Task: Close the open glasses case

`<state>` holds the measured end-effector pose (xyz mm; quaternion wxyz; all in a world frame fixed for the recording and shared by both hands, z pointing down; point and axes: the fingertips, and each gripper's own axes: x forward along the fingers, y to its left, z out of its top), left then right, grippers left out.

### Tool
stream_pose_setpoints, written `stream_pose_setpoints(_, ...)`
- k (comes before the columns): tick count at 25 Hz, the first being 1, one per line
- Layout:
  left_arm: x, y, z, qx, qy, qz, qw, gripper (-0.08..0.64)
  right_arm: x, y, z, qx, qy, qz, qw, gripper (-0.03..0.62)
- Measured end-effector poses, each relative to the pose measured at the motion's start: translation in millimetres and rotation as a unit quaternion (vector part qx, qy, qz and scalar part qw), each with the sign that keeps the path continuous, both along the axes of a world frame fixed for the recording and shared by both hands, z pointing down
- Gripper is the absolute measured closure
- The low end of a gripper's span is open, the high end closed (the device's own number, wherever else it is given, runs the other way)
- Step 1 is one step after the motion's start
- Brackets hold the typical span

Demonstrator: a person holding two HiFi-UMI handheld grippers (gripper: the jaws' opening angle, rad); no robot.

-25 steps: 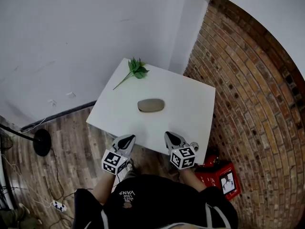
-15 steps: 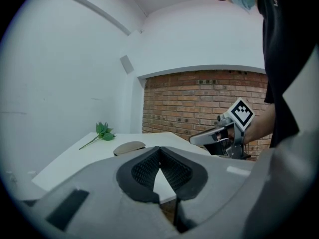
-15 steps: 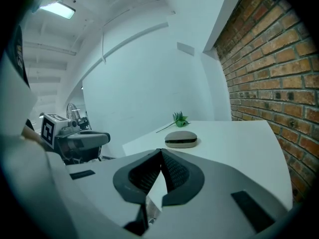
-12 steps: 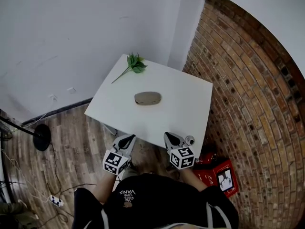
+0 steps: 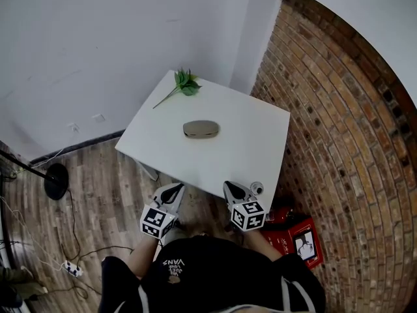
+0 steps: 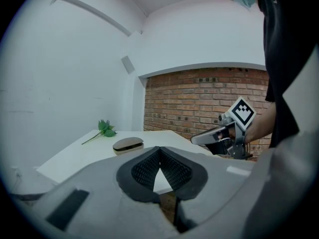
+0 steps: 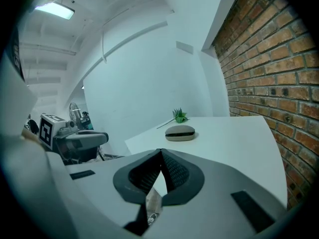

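A tan oval glasses case (image 5: 201, 129) lies shut in the middle of the white table (image 5: 247, 155); it also shows in the left gripper view (image 6: 128, 144) and the right gripper view (image 7: 180, 132). My left gripper (image 5: 172, 193) hangs short of the table's near edge, shut with nothing between its pads. My right gripper (image 5: 234, 190) is level with it at the near edge, also shut and empty. Both point toward the case from well short of it. Each gripper shows in the other's view: the right gripper (image 6: 214, 136) and the left gripper (image 7: 84, 138).
A green leafy sprig (image 5: 181, 85) lies at the table's far left corner. A brick wall (image 5: 352, 142) runs along the right, a white wall behind. A red box (image 5: 301, 241) sits on the wood floor by the table, a black lamp base (image 5: 56, 180) to the left.
Both grippers have drawn back from the table toward me, staying shut; the table and case sit farther off in the head view.
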<state>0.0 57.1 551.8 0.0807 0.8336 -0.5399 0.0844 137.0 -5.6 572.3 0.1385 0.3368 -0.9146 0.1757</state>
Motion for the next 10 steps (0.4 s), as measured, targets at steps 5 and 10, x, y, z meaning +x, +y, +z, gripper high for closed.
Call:
stream_pose_setpoints(5,-1.3,2.8,-0.8,0.002,0.001,-0.002,1.0,0.552,-1.3,0.8,-0.1,0.002,0.003,-0.002,1.0,0.594)
stream_pose_setpoints(10,-3.5,2.6,-2.2,0.003,0.0,-0.002,1.0,0.552,-2.5,1.2,-0.1,0.002,0.005,-0.002,1.0,0.594)
